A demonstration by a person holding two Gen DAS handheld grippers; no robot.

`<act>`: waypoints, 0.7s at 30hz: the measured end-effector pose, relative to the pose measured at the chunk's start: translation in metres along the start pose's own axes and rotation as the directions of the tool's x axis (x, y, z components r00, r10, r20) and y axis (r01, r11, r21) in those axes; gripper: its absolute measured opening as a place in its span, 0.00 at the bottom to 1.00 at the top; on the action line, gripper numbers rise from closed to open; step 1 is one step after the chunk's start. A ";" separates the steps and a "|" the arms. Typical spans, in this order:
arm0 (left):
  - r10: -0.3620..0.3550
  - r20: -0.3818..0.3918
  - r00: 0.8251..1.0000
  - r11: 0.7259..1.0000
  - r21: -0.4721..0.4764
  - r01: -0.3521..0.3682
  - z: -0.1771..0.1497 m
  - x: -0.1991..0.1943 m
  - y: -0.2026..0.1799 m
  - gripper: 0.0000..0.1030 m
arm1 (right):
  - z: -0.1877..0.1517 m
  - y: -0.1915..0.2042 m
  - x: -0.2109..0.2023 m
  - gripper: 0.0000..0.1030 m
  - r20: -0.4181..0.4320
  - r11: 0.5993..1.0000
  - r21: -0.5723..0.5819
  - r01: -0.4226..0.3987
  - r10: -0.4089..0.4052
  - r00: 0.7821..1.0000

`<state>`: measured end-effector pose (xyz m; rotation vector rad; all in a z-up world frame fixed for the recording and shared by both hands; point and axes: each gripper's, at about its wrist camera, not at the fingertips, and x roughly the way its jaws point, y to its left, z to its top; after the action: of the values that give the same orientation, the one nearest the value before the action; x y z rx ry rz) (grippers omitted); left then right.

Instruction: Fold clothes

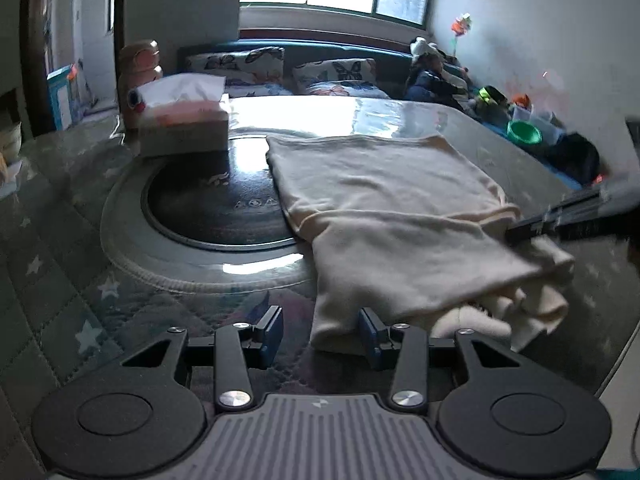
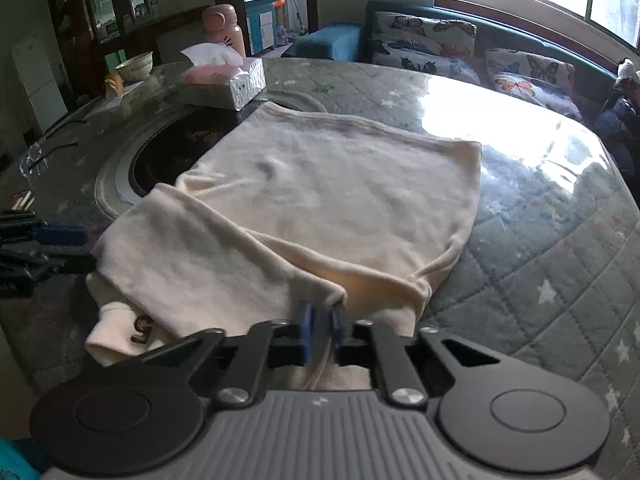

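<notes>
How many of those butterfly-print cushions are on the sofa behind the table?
2. One butterfly cushion sits at the sofa's left end, the other to its right, nearer the window corner. The table edge may hide more.

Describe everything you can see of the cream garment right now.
The cream garment is soft knit-looking fabric, partly folded on the quilted table cover, one flap laid across its near half. Its far side overlaps the dark round inset. A cuff bearing a brown mark sticks out at the near edge. The right tongs are shut on its near edge; the left tongs are open, one finger touching its corner.
</notes>
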<state>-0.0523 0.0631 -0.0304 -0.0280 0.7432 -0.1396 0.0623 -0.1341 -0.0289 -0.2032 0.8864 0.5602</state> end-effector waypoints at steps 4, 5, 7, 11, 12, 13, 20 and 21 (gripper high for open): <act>0.008 0.001 1.000 0.999 0.041 -0.008 -0.002 0.002 -0.005 0.40 | 0.010 0.002 -0.018 0.06 0.044 0.999 -0.022 0.023 -0.022 0.999; 0.005 0.000 1.000 0.999 0.045 -0.005 -0.003 0.003 -0.005 0.37 | 0.012 0.002 -0.021 0.06 0.052 0.999 -0.020 0.027 -0.026 0.998; 0.001 -0.001 1.000 0.999 0.051 -0.001 -0.004 0.003 -0.006 0.28 | 0.017 0.001 -0.027 0.06 0.067 0.999 -0.015 0.035 -0.034 0.997; -0.009 -0.003 1.000 0.998 0.064 0.009 -0.005 0.005 -0.007 0.13 | 0.016 -0.001 -0.018 0.06 0.052 0.998 0.006 0.057 -0.057 0.997; -0.011 -0.003 1.000 0.998 0.067 0.011 -0.006 0.005 -0.007 0.12 | 0.015 -0.002 -0.013 0.06 0.041 0.998 0.013 0.062 -0.063 0.997; -0.011 -0.005 1.000 0.998 0.067 0.011 -0.005 0.003 -0.006 0.10 | 0.013 -0.004 -0.008 0.06 0.026 0.998 0.022 0.065 -0.066 0.997; -0.011 -0.018 1.000 0.998 0.069 0.012 0.000 -0.005 0.007 0.11 | 0.008 -0.007 0.002 0.13 -0.009 0.996 0.017 0.087 -0.086 0.996; -0.013 -0.011 1.000 0.998 0.059 0.013 0.004 -0.008 0.010 0.11 | 0.009 -0.007 -0.001 0.14 -0.001 0.996 0.013 0.087 -0.087 0.996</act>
<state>-0.0543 0.0740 -0.0222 0.0245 0.7495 -0.1742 0.0716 -0.1372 -0.0232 -0.2293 0.8766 0.4736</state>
